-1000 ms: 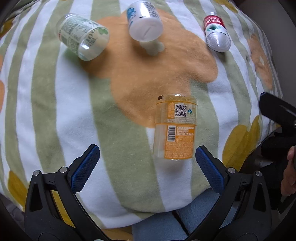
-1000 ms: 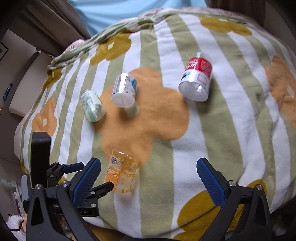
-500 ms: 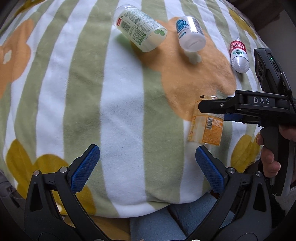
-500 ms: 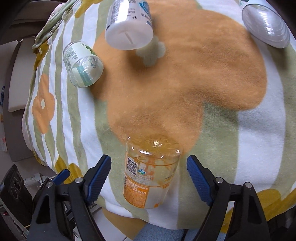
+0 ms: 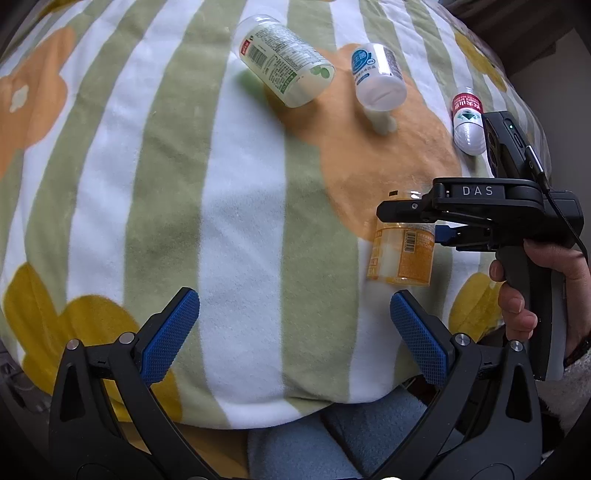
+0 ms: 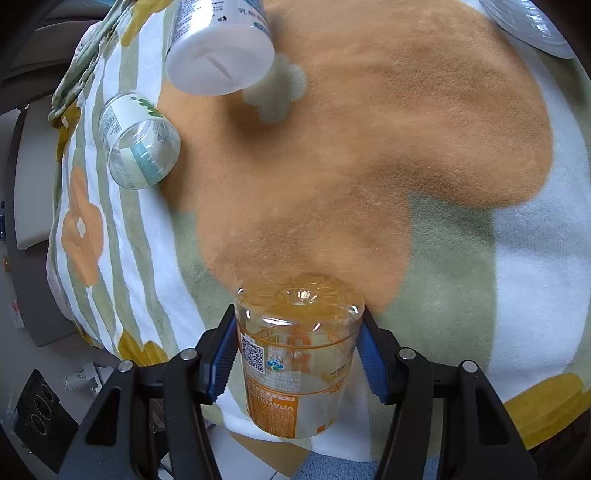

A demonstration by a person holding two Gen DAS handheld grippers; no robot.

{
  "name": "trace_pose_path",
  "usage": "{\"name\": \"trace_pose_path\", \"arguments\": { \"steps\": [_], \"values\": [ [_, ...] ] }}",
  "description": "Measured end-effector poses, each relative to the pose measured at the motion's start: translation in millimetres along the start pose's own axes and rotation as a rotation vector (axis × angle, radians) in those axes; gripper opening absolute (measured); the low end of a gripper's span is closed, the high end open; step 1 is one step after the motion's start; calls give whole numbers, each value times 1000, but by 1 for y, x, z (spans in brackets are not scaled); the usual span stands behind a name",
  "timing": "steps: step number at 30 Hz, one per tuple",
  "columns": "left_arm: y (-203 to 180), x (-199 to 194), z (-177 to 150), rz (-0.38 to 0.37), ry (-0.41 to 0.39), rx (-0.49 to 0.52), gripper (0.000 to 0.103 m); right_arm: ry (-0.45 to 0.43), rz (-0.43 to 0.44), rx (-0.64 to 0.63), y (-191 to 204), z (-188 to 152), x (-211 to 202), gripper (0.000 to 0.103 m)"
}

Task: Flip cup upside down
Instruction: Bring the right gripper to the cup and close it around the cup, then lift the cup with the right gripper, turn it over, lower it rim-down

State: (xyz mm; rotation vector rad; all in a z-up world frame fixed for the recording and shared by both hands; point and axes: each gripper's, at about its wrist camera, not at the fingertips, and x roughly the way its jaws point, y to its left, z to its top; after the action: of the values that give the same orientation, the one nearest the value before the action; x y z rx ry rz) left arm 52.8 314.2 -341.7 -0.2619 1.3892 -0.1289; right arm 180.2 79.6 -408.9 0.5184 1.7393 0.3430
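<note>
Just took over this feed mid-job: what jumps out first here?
The right gripper is clamped on the orange cup at the near edge of the flower-striped blanket. The left gripper hangs open and empty beside it. Three more cups lie across the far side.

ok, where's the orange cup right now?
The orange clear plastic cup sits bottom-centre in the right wrist view, between the right gripper fingers, on the striped blanket's near edge.

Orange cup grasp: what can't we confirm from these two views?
- Left wrist: the right gripper body covers the orange cup top, hiding pad contact.
- Right wrist: the cup wall hides the fingers' pad faces.
- Right wrist: the clear cup, top right, is cut off by the edge.
</note>
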Motion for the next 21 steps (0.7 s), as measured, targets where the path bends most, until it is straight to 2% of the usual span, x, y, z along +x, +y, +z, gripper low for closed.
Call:
{"name": "trace_pose_path", "arguments": {
  "steps": [5,9,16,21],
  "values": [
    [3,-7,1,-12,-21,-32,103,-47,-26,-51,-2,-3,-17,56],
    [4,-13,4,-15,-37,-50,103,-123,-70,-133,15,-5,-30,56],
    [6,-30,13,-41,-98,-103,103,-278,-179,-338,33,-13,-45,56],
    [4,-36,18,-39,-122,-96,103,-422,-202,-482,41,-26,-46,55]
  ]
}}
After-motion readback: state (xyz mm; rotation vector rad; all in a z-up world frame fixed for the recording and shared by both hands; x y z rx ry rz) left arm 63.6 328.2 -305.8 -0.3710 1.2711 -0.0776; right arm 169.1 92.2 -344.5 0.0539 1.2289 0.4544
